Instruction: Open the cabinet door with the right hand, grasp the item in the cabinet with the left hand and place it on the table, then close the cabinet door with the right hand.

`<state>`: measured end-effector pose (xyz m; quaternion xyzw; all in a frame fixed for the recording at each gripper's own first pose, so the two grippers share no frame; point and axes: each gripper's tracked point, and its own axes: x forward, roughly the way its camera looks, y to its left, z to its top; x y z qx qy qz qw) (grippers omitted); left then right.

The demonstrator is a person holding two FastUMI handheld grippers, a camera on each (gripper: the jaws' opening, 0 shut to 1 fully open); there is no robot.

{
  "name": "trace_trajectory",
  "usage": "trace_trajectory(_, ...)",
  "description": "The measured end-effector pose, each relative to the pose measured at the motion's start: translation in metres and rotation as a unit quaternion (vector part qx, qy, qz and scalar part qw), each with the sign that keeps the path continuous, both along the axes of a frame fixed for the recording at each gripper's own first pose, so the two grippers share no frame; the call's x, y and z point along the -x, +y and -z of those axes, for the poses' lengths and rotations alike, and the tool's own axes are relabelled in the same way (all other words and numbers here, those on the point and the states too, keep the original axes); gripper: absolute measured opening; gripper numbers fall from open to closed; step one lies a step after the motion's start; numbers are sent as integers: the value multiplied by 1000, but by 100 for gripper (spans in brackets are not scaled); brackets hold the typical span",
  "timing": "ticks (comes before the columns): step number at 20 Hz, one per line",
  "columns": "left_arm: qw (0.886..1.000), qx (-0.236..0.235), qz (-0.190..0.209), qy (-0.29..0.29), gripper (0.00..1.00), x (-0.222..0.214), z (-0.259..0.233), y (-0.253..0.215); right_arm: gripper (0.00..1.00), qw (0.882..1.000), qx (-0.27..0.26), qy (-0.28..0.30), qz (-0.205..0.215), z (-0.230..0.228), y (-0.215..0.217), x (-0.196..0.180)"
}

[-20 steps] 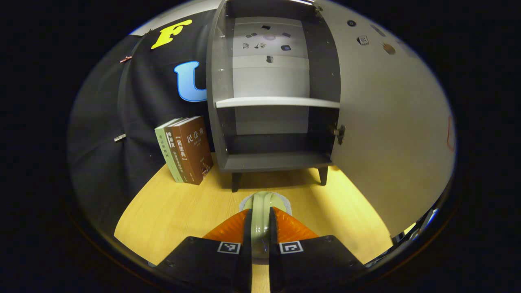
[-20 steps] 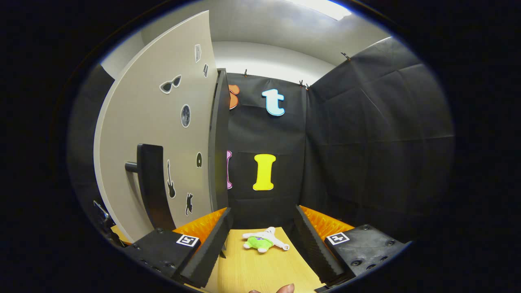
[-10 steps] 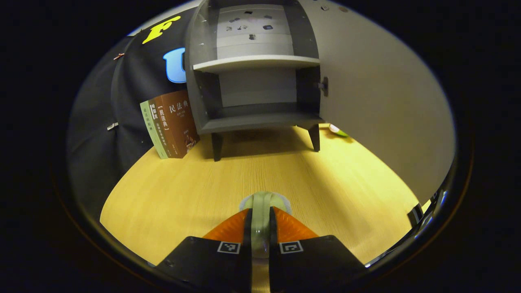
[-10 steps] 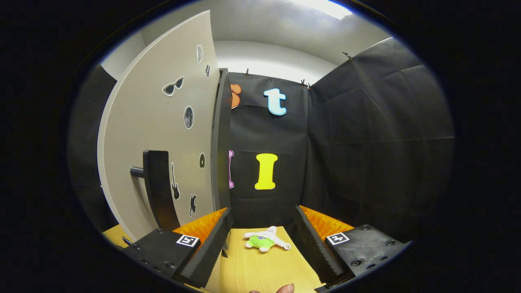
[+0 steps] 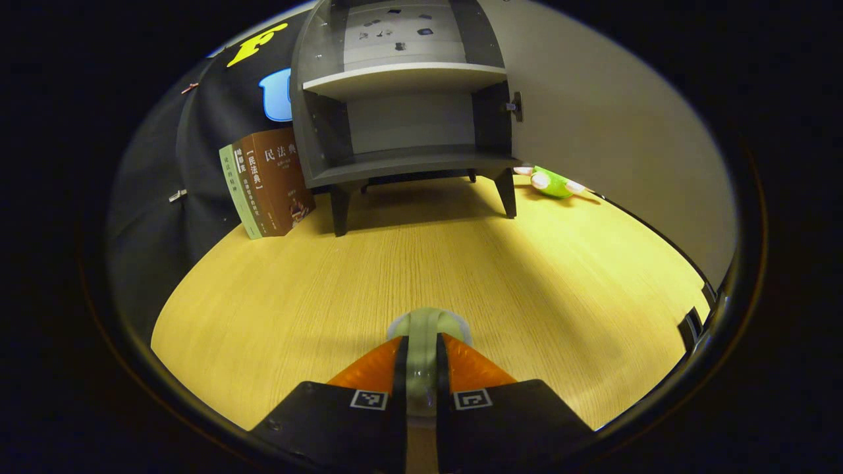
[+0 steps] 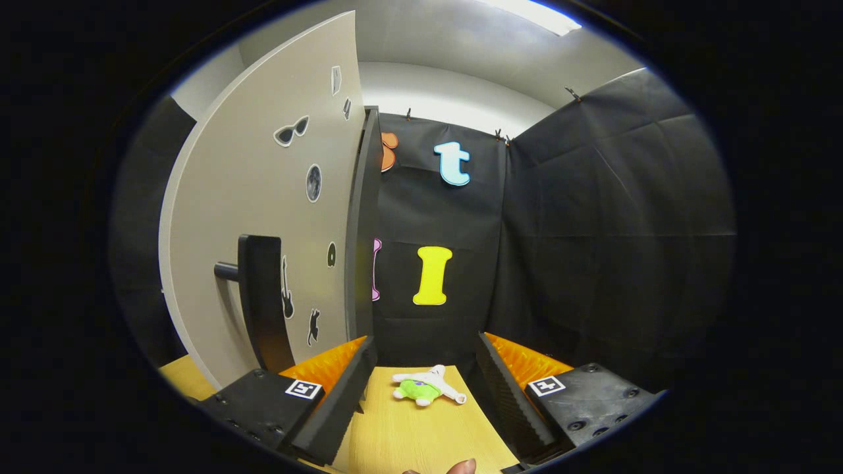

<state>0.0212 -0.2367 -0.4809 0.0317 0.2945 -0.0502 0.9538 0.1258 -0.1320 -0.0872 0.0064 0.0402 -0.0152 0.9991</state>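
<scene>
The grey cabinet (image 5: 402,118) stands open at the back of the wooden table (image 5: 461,263), and both of its shelves are bare. Its pale door (image 5: 612,131) swings out to the right. My left gripper (image 5: 421,349) is low over the table's near part, well in front of the cabinet, shut on a thin pale green item (image 5: 427,324). In the right gripper view the door (image 6: 263,197) carries stickers and a black handle (image 6: 263,303). My right gripper (image 6: 425,342) stands open just right of that handle, touching nothing.
Three books (image 5: 267,181) lean against the cabinet's left side. A green and white plush toy (image 6: 427,387) lies on the table behind the door, also seen as the toy (image 5: 552,183) by the cabinet's right leg. A fingertip (image 6: 461,466) shows at the bottom edge.
My left gripper has drawn back from the cabinet and sunk toward the table with the green item still held. The right gripper has barely shifted beside the door handle.
</scene>
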Motion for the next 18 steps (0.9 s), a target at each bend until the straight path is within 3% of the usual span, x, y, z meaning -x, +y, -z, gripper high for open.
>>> trace_trajectory(3,1000,-2,-3,4,31,1,2,0,97,1000,-2,2,2,1,-1,1)
trace_trajectory(7,1000,12,9,-8,94,-1,-14,-6,98,1000,0,4,13,1,-5,3)
trace_trajectory(11,999,33,16,-30,97,-8,-50,-9,98,999,-7,15,28,5,-10,7)
trace_trajectory(18,993,64,28,-99,97,-15,-156,15,98,999,-8,10,41,-4,-6,13)
